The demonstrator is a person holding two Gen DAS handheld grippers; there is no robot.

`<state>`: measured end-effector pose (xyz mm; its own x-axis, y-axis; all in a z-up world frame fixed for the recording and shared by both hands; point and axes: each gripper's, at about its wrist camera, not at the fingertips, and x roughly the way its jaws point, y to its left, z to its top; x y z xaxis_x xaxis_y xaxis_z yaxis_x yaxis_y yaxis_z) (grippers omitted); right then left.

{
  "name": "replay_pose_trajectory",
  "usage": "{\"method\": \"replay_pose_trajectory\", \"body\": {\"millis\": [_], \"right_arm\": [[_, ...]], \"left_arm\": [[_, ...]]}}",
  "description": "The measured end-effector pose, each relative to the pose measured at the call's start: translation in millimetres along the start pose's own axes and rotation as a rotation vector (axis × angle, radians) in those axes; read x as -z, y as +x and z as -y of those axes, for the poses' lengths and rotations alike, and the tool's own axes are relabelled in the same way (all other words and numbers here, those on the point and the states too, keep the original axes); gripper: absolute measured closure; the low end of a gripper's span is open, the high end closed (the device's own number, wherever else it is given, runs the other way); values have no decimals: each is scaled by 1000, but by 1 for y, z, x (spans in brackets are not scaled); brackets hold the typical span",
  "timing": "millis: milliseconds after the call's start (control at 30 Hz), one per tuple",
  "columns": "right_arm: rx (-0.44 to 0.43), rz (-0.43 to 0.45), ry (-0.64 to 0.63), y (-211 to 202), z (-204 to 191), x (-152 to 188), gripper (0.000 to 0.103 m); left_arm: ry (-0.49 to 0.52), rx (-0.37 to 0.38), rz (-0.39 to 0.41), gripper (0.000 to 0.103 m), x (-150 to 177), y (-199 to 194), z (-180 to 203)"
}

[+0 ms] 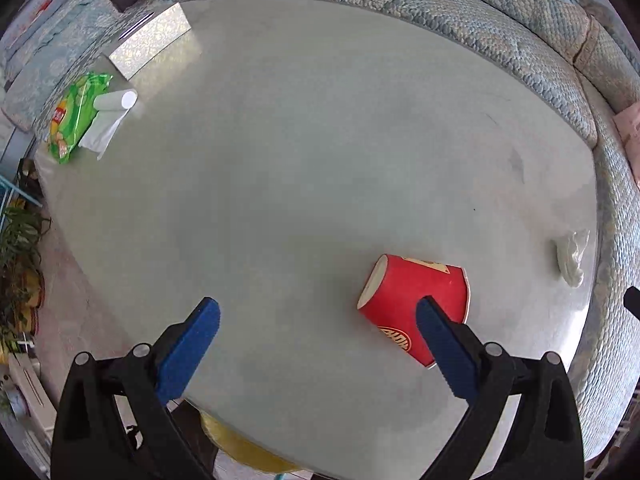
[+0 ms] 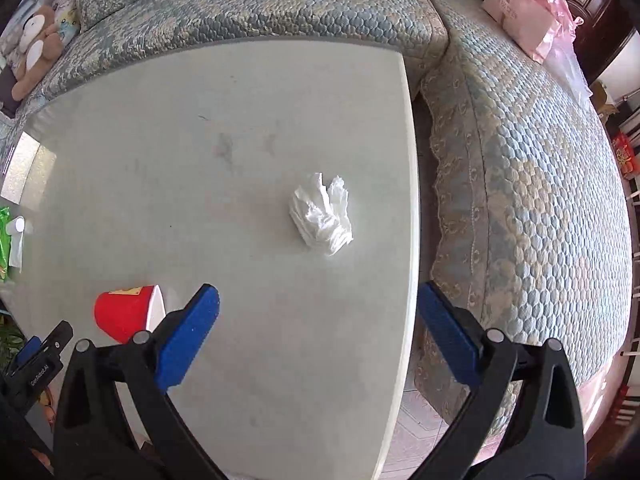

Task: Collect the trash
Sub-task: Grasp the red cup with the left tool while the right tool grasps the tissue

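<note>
The left tongs (image 1: pixel 318 312) stand wide open with nothing between their blue pads, hovering above the near part of the desk (image 1: pixel 300 160). The right tongs (image 2: pixel 318 300) are just as wide open and empty, held over the desk's near right edge, with one pad above the desk and the other out past it, in front of the sofa.

A red paper cup (image 1: pixel 416 304) lies on its side on the near part of the desk, with its white open mouth turned to the left; the right pad of the left tongs overlaps it in the left wrist view, though contact cannot be told. A crumpled white tissue (image 2: pixel 322 216) lies to the right of the cup, well apart from it, near the desk's right edge and ahead of the right tongs.

At the far left edge of the desk a green snack bag (image 1: pixel 72 116) lies with a roll of white paper (image 1: pixel 114 106) partly unrolled just beside it, touching or overlapping it.

A quilted blue and cream sofa (image 2: pixel 540 200) wraps round the far and right sides of the desk. A plush bear (image 2: pixel 34 48) sits on its far left cushion, and a pink bag (image 2: pixel 528 20) rests on its far right part.
</note>
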<state>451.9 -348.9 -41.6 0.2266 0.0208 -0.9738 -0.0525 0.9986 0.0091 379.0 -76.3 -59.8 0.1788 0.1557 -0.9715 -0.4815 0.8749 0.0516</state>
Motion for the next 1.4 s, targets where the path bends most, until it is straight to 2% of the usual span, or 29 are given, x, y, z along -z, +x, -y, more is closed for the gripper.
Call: {"method": "replay_pose_trajectory", "body": {"millis": [67, 200, 333, 567, 733, 1000, 1167, 1233, 1333, 1400], "right_arm": [[-8, -52, -52, 30, 9, -9, 6], [-10, -48, -173, 63, 11, -24, 6], [-40, -68, -168, 85, 18, -42, 6], [-58, -63, -262, 106, 8, -49, 6], [-76, -79, -323, 117, -5, -53, 12], [-100, -113, -280, 133, -1, -55, 22], [-88, -88, -293, 128, -7, -55, 22], [-73, -78, -299, 126, -8, -55, 25], [-58, -67, -286, 122, -7, -56, 33], [-56, -54, -271, 118, -5, -58, 52]], "left_arm": [[-99, -34, -9, 7, 9, 10, 14], [-235, -100, -43, 7, 19, 35, 39], [-303, -151, -106, 7, 21, 58, 57], [-398, -178, -95, 7, 21, 68, 70], [-503, -125, -107, 6, 19, 79, 66], [-545, -81, -149, 6, 11, 97, 62], [-567, -65, -168, 6, 11, 104, 60], [-544, -68, -162, 6, 11, 104, 61], [-529, -56, -167, 7, 9, 104, 62], [-511, -34, -157, 18, 8, 102, 65]]}}
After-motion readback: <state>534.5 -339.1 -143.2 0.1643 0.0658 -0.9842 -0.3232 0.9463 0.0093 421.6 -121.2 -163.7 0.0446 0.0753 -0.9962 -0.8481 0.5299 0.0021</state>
